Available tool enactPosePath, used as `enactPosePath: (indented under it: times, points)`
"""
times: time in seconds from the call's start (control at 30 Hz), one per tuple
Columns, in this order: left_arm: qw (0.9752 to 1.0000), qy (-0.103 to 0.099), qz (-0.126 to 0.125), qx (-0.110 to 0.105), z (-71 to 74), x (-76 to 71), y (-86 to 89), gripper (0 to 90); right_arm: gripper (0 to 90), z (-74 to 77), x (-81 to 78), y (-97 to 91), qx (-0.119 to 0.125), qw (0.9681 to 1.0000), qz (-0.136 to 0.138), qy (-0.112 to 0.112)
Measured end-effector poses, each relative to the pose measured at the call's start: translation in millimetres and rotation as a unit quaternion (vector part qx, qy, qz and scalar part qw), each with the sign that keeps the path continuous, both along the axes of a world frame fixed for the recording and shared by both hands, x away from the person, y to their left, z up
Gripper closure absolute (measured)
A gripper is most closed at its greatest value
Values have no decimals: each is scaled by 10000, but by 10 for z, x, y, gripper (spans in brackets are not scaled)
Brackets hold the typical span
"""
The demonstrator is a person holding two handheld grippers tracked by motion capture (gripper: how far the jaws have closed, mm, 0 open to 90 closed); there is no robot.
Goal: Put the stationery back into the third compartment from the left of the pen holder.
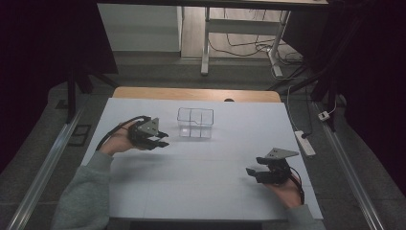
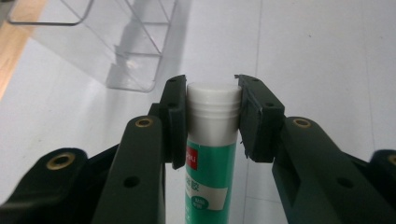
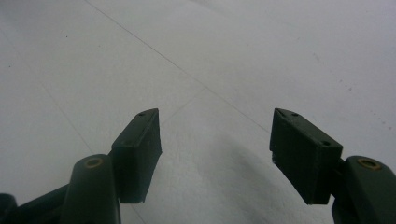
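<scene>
Near right: right tongs (image 1: 253,171) held just over the white worktop (image 1: 201,187), jaws standing well apart with nothing between them, bare sheet ahead in the right gripper view (image 3: 212,135). Idle, and well apart from the work.

Farther and to the left: left tongs (image 1: 162,140) clamped on a glue stick (image 2: 212,140), pads pressing both sides just under the white cap, green labelled body running back between the jaws. Grip looks square and firm. Held clear of the worktop, near the left side of the clear plastic organiser (image 1: 195,123).

Step in hand, by the look of it: carrying the glue stick to the organiser (image 2: 116,42) and dropping it into one of the compartments. Best done by bringing the tongs over a chosen cell, tipping the stick upright so the free end points down, lowering it inside the walls, then easing the jaws apart.

In the way: thin transparent dividers and rim, hard to see and easy to clip; light box likely to slide if nudged. Beyond the far edge: wooden table edge (image 1: 196,93), desk legs (image 1: 206,43), cables and a power strip (image 1: 305,143) on the floor at right.
</scene>
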State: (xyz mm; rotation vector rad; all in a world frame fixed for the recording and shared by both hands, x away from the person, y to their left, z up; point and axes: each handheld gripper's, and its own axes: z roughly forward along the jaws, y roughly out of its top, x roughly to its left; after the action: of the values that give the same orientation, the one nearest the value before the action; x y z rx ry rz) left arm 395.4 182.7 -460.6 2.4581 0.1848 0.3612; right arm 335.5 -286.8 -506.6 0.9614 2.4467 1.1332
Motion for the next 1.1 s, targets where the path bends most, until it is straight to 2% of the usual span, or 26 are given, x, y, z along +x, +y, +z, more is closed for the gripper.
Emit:
enactPosePath:
  times: [0.27, 0.4, 0.7, 0.9, 1.03, 1.1]
  points:
    - [9990, 23, 283, -343, 27, 36, 52, 646, 334, 3, -1, 0, 2, 10000, -9, 0]
    - [9974, 32, 448, -562, 46, 45, 74, 646, 335, 2, -2, 0, 8, 10000, -8, -1]
    - [9935, -11, 700, -894, 96, 38, 104, 646, 335, 14, -6, -8, 33, 10000, -31, -31]
    - [9917, -4, 713, -1073, 138, 20, 106, 646, 334, 15, -9, -7, 36, 10000, -23, -24]
    - [9908, -38, 760, -1116, 164, 10, 95, 646, 334, 16, -9, -7, 49, 10000, -17, -23]
    - [9895, -43, 800, -1203, 178, 7, 88, 646, 333, 15, -13, -6, 57, 10000, -12, -23]
